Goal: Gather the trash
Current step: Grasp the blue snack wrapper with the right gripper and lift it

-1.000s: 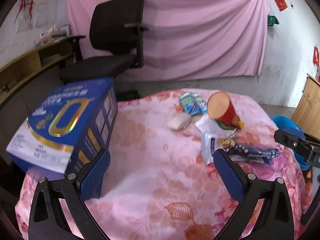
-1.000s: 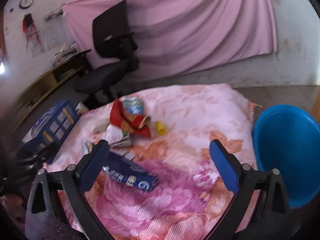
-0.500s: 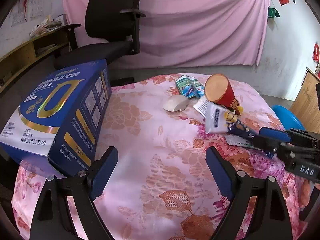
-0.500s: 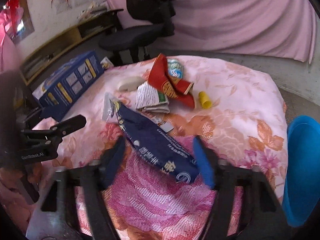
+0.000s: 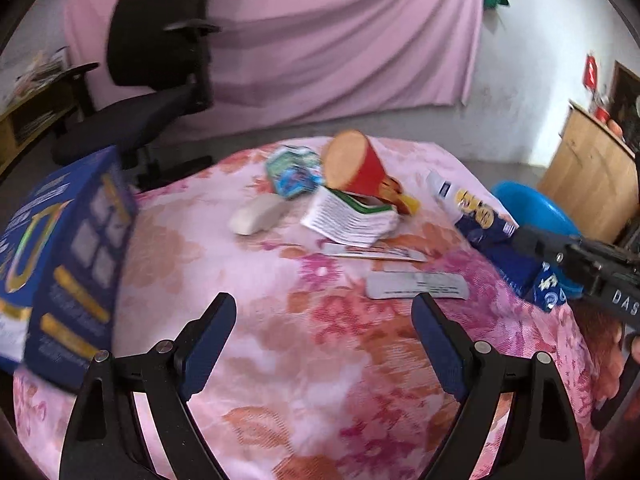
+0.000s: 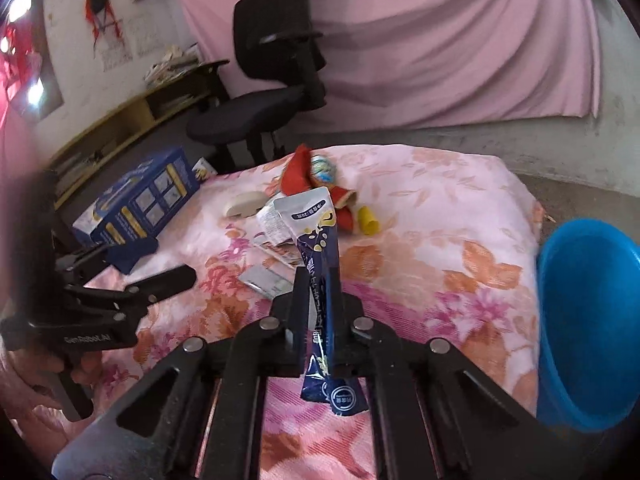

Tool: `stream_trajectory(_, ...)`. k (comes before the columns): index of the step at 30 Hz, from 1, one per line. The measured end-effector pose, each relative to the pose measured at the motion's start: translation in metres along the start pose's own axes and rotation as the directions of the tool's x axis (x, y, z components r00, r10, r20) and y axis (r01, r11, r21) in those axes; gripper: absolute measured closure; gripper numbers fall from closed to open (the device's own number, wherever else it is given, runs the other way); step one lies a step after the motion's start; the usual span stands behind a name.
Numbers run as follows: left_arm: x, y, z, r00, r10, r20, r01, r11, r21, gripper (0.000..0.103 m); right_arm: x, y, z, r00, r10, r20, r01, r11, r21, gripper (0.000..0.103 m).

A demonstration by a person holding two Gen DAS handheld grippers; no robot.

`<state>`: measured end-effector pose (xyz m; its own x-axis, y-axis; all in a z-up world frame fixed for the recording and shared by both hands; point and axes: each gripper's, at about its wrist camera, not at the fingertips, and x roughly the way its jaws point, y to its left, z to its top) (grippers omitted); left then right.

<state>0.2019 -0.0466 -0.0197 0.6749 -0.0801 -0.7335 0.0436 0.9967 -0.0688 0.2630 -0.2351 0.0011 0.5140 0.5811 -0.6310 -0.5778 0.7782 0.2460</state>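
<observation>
My right gripper [image 6: 318, 276] is shut on a dark blue snack wrapper [image 6: 316, 240] and holds it above the floral cloth; the wrapper also shows in the left wrist view [image 5: 480, 220]. My left gripper [image 5: 324, 312] is open and empty over the cloth. A red paper cup [image 5: 356, 168], a folded leaflet [image 5: 352, 216], a teal wrapper [image 5: 294, 170], a white oval piece [image 5: 258, 218] and a grey strip [image 5: 416, 285] lie on the table. A small yellow piece [image 6: 367, 220] lies beside the cup.
A blue basin [image 6: 588, 320] stands right of the table. A big blue carton [image 5: 68, 264] sits on the table's left edge. A black office chair [image 5: 160, 80] and a pink curtain [image 5: 320, 40] are behind. A wooden cabinet [image 5: 592, 184] is far right.
My right gripper has closed on the dark blue wrapper and lifted it off the cloth. My left gripper has shifted slightly and stays open.
</observation>
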Motion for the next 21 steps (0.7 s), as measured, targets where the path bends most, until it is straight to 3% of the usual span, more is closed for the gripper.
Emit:
stream_trajectory(9, 0.035, -0.029, 0.015, 0.987, -0.112, -0.116, 0.121, 0.990, 0.071, 0.018, -0.013, -0.047, -0.004, 0.992, -0.125, -0.004, 0.124, 0.984, 0.128, 0.067)
stream_trajectory(13, 0.048, -0.042, 0.021, 0.983, -0.108, -0.151, 0.130, 0.981, 0.142, 0.018, -0.015, -0.066, -0.009, 0.990, -0.143, -0.005, 0.142, 0.976, 0.164, 0.067)
stream_trajectory(21, 0.061, -0.054, 0.019, 0.970, -0.158, -0.188, 0.210, 0.930, 0.303, 0.018, -0.014, -0.079, -0.013, 0.992, -0.125, -0.019, 0.127, 0.975, 0.185, 0.067)
